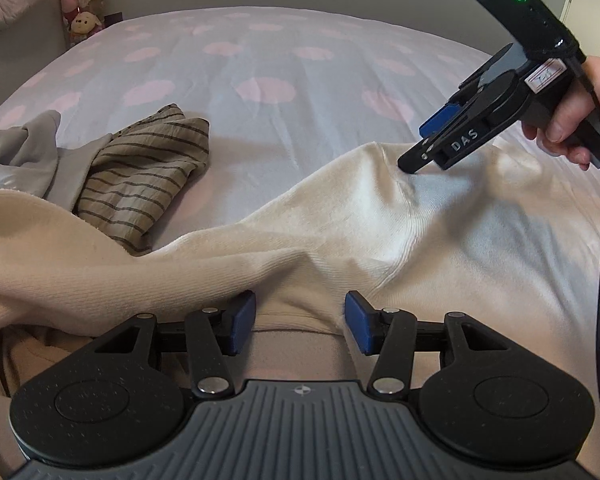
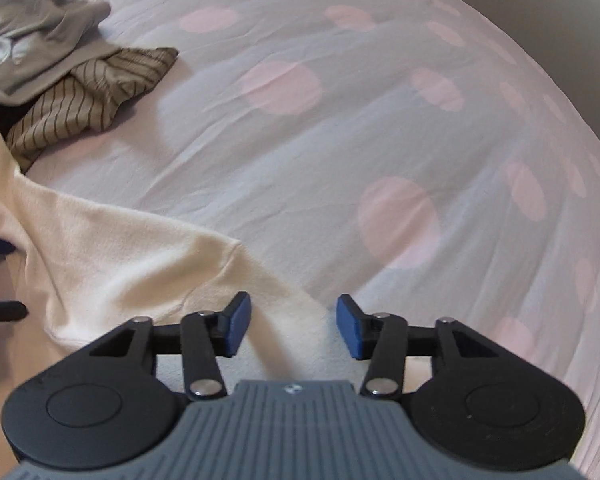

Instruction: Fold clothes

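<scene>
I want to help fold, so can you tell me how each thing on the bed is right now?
Cream sweater: spread out rumpled, not folded.
Striped garment: crumpled in a heap.
Grey garment: crumpled, lying partly on the striped one.
Left tongs: open, over the sweater.
Right tongs: open, over the sweater's edge.

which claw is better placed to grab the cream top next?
Probably the right claw: open, its pads straddle the cream top at an edge. The left claw, also open, faces bunched mid-fabric.
</scene>
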A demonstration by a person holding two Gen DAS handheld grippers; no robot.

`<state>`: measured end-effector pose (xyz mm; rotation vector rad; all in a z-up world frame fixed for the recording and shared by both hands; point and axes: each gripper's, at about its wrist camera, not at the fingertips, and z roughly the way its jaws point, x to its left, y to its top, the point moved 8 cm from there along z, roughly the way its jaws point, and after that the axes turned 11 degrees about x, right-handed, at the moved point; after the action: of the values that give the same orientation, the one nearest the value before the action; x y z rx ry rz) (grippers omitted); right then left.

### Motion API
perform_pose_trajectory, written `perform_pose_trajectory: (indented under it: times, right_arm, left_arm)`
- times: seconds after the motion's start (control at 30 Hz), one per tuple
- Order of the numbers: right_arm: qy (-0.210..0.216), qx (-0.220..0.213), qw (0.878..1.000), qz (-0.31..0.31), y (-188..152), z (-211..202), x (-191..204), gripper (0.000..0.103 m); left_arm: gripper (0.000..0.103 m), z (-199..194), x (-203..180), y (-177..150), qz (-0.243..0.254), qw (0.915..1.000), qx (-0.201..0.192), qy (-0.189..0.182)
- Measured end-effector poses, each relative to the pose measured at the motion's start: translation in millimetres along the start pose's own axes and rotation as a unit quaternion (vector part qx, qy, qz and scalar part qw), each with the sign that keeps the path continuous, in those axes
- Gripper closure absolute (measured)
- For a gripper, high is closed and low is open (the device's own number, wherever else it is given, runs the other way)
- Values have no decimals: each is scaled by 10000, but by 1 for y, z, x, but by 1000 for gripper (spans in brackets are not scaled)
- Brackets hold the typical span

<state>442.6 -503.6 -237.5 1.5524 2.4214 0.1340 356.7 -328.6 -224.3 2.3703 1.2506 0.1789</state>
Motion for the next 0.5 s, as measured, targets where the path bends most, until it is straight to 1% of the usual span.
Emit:
perform_pose_trajectory:
  times: [0.03, 0.1, 0.17, 0.2, 0.23, 0.27, 0.33, 0.37, 0.5]
  right_arm:
    - [-71, -5, 9999, -122, 2, 4, 4, 45]
    - [-76, 12, 9998, -159, 5, 8, 7, 53]
    - [7, 70, 9999, -101, 8, 9, 10, 85]
    - [-88, 70, 9997, -218, 9, 7, 12, 96]
    - [-184, -1, 9995, -274, 12, 5, 12, 99]
    - [-279, -75, 9990, -329, 15, 2, 13, 100]
    - [-511, -416, 9978, -71, 20, -7, 4, 100]
    - [-548, -469, 9973, 103, 22, -7, -1, 101]
    - [-628, -288, 9976, -11, 21, 8, 5, 100]
  left_arm:
    - [55, 0, 1, 0, -18, 10000, -6, -25]
    - [55, 0, 2, 0, -56, 10000, -22, -74]
    - [55, -1, 3, 1, -96, 9999, -64, -97]
    - [55, -2, 3, 1, -117, 9998, -88, -108]
    - [55, -3, 4, 2, -142, 9997, -141, -111]
    - [55, -5, 4, 3, -159, 9996, -188, -122]
    - [55, -4, 4, 3, -149, 9996, -189, -111]
    - [55, -3, 4, 3, -144, 9997, -190, -106]
    - [55, -1, 5, 2, -124, 9997, -191, -84]
